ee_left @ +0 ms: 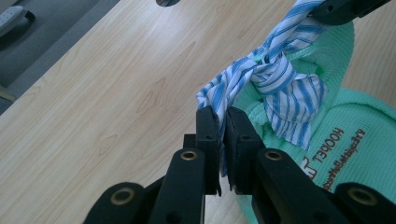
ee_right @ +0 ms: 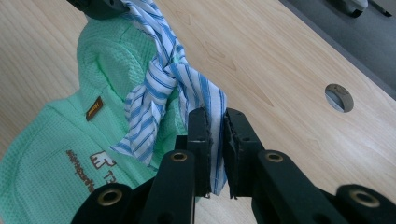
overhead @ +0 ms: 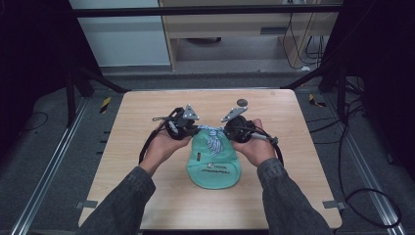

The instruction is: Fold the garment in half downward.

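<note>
**Desk:** What did the overhead frame show, biggest thing first?

**Photographer:** A pale wooden table [overhead: 147, 147] under a dark frame, a person's two sleeved forearms reaching in from the near edge. A small round hole [overhead: 242, 102] sat in the tabletop toward the far side. At the centre lay a mint-green waffle-weave pouch [overhead: 214, 169], printed lettering on its lower half and its gathered mouth pointing away from the person.

**Desk:** And the mouth of the pouch?

**Photographer:** It was bound by a blue-and-white striped cloth strip [ee_left: 275, 79], already knotted once, with a loose tail hanging down over the green fabric.

**Desk:** The tools?

**Photographer:** The left gripper [ee_left: 222, 122] had its jaws pinched nearly together on one end of the strip; the right gripper [ee_right: 216, 123] was likewise clamped narrow on the other end. In the overhead picture they sat either side of the knot, just above the pouch's neck.

**Desk:** Why held that way?

**Photographer:** My reading: each end was gripped close to the knot and held out to opposite sides so it could be drawn tight, or worked loose; the frames could not settle which. The pouch rested flat on the table, which likely kept its neck steady.
</note>
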{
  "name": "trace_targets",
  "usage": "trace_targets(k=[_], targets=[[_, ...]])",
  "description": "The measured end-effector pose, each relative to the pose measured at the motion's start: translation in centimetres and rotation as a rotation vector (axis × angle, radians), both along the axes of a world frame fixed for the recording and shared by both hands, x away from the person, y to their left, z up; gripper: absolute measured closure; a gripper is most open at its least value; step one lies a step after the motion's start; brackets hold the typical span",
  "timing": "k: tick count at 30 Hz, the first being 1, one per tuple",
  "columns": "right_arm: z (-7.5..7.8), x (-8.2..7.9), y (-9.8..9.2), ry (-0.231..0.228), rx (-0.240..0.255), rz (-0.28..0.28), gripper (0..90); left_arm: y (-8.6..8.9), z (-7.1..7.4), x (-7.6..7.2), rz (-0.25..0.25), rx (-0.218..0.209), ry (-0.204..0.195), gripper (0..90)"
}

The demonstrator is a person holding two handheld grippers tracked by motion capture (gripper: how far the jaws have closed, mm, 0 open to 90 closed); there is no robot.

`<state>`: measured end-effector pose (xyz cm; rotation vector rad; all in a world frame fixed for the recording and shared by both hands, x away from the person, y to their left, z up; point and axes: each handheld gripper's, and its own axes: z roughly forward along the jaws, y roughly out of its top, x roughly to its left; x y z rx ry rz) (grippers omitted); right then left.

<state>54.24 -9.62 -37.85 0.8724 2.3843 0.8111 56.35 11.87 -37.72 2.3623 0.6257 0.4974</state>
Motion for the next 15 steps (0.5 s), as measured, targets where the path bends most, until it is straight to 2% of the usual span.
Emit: trace_targets(k=[15], targets=[[-1.3,-1.7,-0.3,0.005,0.017,0.016,81.6,-0.2,-1.2,-1.1,-0.027,-0.003,0.011,84.8]])
